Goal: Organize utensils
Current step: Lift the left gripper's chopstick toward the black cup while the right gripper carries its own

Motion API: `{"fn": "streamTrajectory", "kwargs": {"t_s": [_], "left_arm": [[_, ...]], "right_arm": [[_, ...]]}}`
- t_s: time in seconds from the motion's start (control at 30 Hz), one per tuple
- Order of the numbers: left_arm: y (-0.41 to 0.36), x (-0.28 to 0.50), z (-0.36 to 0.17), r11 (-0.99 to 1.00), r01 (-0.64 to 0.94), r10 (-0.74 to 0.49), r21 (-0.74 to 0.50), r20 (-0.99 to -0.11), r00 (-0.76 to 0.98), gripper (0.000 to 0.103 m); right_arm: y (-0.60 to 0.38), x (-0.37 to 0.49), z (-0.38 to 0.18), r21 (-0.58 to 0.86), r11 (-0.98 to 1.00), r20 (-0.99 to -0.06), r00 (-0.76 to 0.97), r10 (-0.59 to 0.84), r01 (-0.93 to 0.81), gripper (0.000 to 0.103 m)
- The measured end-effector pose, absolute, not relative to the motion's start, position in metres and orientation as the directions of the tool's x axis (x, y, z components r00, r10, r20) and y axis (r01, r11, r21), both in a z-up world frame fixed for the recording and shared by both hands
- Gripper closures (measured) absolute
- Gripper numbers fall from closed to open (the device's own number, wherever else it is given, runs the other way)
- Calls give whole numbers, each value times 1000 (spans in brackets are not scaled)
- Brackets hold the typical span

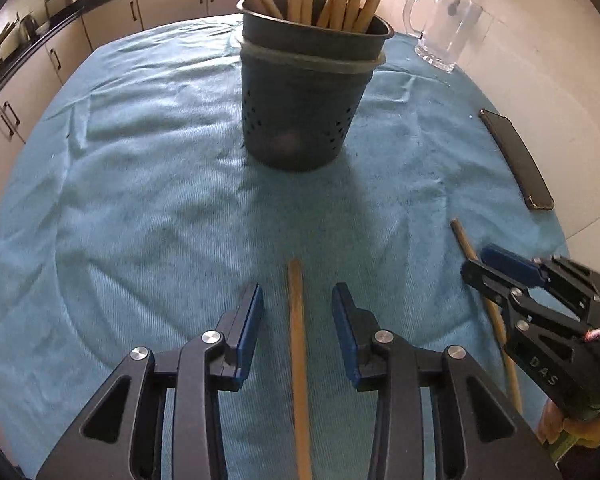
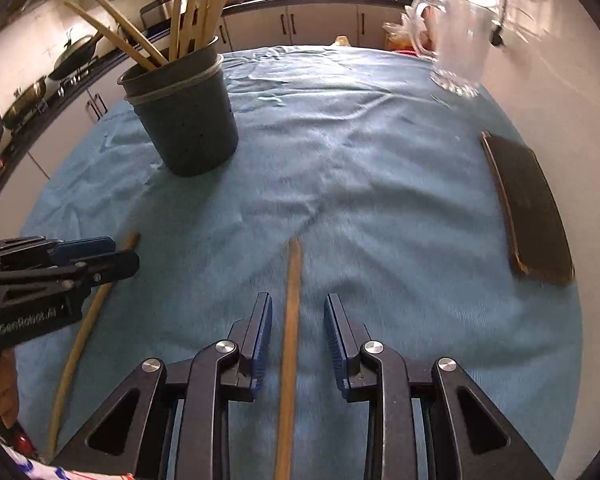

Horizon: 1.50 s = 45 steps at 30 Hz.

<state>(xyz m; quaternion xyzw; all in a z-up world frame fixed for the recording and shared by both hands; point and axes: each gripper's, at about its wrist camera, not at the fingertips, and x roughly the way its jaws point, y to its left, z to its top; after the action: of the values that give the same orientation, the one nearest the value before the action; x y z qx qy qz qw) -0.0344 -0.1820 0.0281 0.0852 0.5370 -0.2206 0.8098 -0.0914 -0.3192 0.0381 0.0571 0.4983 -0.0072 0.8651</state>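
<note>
My left gripper [image 1: 298, 300]: released, astride one chopstick [image 1: 298, 360]
My right gripper [image 2: 298, 312]: released, astride another chopstick [image 2: 290, 340]

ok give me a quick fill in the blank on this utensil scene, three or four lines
1. The wooden sticks stand in a dark ____.
2. The cloth covering the table is ____.
3. A wooden stick lies ____ the left gripper jaws.
4. The glass mug holds ____ sticks.

Missing words: holder; blue; between; no
</note>
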Motion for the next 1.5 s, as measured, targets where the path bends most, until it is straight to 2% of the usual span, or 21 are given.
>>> {"fn": "streamTrajectory", "kwargs": {"t_s": [0.13, 0.2, 0.27, 0.3, 0.33, 0.37, 0.4, 0.5, 0.87, 1.13, 1.3, 1.5], "left_arm": [[-187, -30, 26, 883, 460, -266, -89, -904, 335, 69], [-187, -30, 25, 879, 470, -268, -82, -901, 342, 69], [-187, -31, 25, 874, 479, -273, -78, -895, 353, 69], [-187, -33, 25, 872, 484, -276, -74, -891, 360, 69], [-187, -33, 25, 870, 487, -280, -71, -886, 370, 80], [-186, -34, 25, 871, 485, -291, -83, -882, 372, 95], [-181, -34, 25, 873, 475, -306, -109, -881, 360, 96], [-168, -35, 33, 891, 418, -345, -179, -864, 365, 96], [-128, -77, 115, 884, 404, -431, -235, -743, 511, 96], [-121, -111, 154, 886, 421, -439, -197, -653, 617, 96], [-119, -130, 168, 887, 430, -434, -172, -629, 645, 96], [-114, -143, 182, 868, 448, -476, -213, -615, 629, 96]], "right_arm": [[-315, -76, 38, 64, 996, -872, 488, 28, 57, 76], [-314, -74, 38, 59, 996, -872, 489, 22, 60, 83], [-315, -74, 38, 59, 996, -868, 496, 20, 64, 94], [-315, -75, 37, 63, 996, -866, 499, 20, 70, 95], [-316, -75, 37, 73, 994, -863, 504, 23, 79, 95], [-317, -75, 37, 84, 993, -860, 509, 30, 84, 95], [-318, -76, 38, 108, 990, -855, 517, 48, 86, 95], [-320, -80, 45, 146, 985, -832, 549, 74, 89, 95], [-316, -120, 113, 220, 973, -691, 715, 103, 72, 95], [-310, -154, 159, 243, 969, -579, 809, 100, 54, 95], [-303, -170, 172, 222, 974, -547, 833, 83, 49, 95], [-304, -183, 178, 227, 973, -528, 845, 85, 43, 95]]}}
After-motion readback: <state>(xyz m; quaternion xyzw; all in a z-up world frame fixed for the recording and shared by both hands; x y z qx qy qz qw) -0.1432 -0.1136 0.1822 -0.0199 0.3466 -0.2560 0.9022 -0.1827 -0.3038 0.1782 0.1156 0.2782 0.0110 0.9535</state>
